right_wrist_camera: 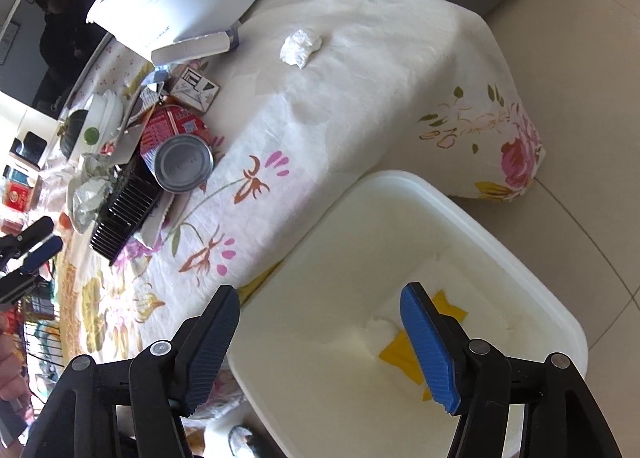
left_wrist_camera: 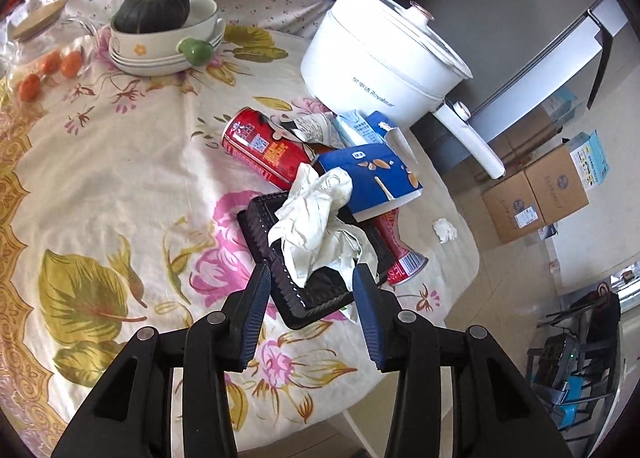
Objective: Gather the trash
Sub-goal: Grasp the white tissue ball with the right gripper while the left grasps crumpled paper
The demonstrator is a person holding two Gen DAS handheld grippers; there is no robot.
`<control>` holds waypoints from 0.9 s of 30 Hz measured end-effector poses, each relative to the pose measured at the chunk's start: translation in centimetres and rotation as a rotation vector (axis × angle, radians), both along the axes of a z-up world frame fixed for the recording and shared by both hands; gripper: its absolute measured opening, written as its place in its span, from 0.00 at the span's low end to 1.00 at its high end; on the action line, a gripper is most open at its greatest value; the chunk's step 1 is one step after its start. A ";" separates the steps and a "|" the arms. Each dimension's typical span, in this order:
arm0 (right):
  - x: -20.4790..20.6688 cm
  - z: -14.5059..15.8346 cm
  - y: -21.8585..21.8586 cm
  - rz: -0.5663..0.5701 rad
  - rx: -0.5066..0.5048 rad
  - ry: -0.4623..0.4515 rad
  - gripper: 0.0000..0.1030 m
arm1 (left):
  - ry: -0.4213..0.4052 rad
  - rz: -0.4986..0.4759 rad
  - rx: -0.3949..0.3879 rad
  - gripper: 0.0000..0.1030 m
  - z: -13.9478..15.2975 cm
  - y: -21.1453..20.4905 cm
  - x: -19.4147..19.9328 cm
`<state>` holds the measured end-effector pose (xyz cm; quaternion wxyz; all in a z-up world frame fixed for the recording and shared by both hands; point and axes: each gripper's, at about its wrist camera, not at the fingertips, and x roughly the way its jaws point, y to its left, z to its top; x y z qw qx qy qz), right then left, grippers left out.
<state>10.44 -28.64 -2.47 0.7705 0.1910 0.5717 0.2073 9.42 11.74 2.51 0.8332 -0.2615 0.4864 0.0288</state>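
Observation:
In the left wrist view my left gripper is open, its jaws on either side of the near corner of a black plastic tray that holds crumpled white paper. Behind it lie a red can, a blue carton and a second red can. A white tissue wad lies near the table edge. In the right wrist view my right gripper is open and empty above a white bin holding yellow and white scraps. The tissue wad shows there too.
A white electric pot stands behind the trash. Stacked bowls with a green squash sit at the back left, small oranges beside them. Cardboard boxes stand on the floor right of the table.

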 end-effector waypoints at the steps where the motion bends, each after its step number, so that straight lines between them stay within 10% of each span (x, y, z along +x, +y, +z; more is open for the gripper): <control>1: 0.2 0.0 0.2 -0.002 0.018 0.005 0.70 | 0.002 0.004 0.007 0.45 -0.1 0.0 0.3; 19: 5.8 0.2 3.9 -0.028 0.065 -0.003 0.71 | 0.011 -0.014 0.106 0.44 -2.5 -2.1 4.6; 27: 10.2 0.7 5.0 -0.059 0.002 -0.065 0.71 | -0.008 -0.026 0.128 0.23 -2.2 -2.2 4.4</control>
